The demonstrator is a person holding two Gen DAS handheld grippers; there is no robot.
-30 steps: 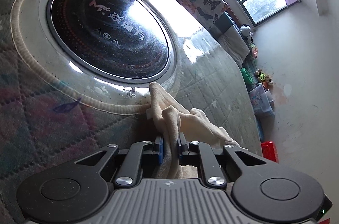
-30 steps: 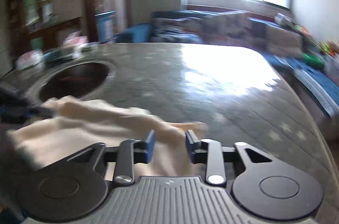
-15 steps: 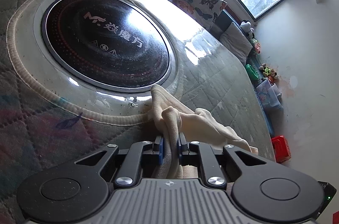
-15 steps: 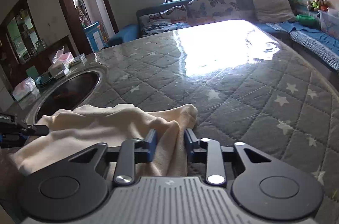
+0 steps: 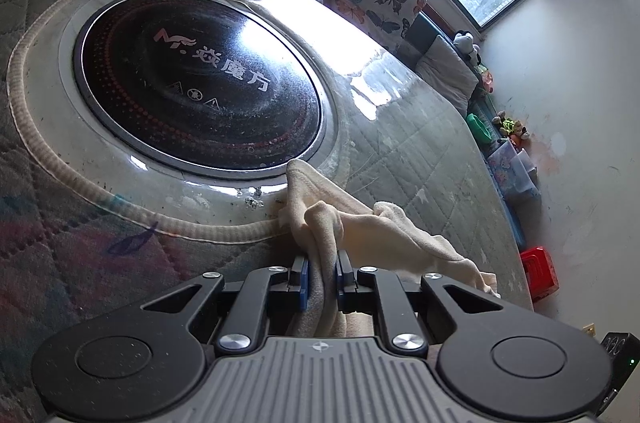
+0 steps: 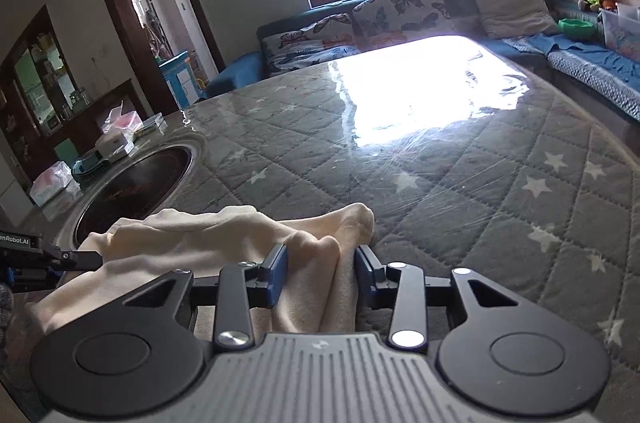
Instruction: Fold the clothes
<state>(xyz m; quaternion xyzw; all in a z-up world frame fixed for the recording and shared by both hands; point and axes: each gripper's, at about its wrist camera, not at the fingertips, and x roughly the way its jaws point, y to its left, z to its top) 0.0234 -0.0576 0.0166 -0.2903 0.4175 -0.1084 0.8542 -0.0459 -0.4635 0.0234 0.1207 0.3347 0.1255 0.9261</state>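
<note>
A cream cloth garment (image 5: 360, 227) lies bunched on the quilted table cover. My left gripper (image 5: 322, 277) is shut on one edge of it, close to the round cooktop's rim. In the right wrist view the same cream garment (image 6: 208, 235) stretches from the left gripper's fingers (image 6: 76, 255) at the far left to my right gripper (image 6: 322, 269). The right jaws stand apart with a fold of the cloth between them, not pinched.
A round black induction cooktop (image 5: 200, 83) is set in the table left of the cloth. Boxes and tissue packs (image 6: 116, 139) sit beyond it. The grey star-quilted cover (image 6: 480, 183) spreads to the right. A sofa with butterfly cushions (image 6: 400, 7) lines the far wall.
The right gripper's jaws have opened wider around the cloth. The right view has steadied from a blurred swing. The left gripper keeps its hold and has shifted only slightly.
</note>
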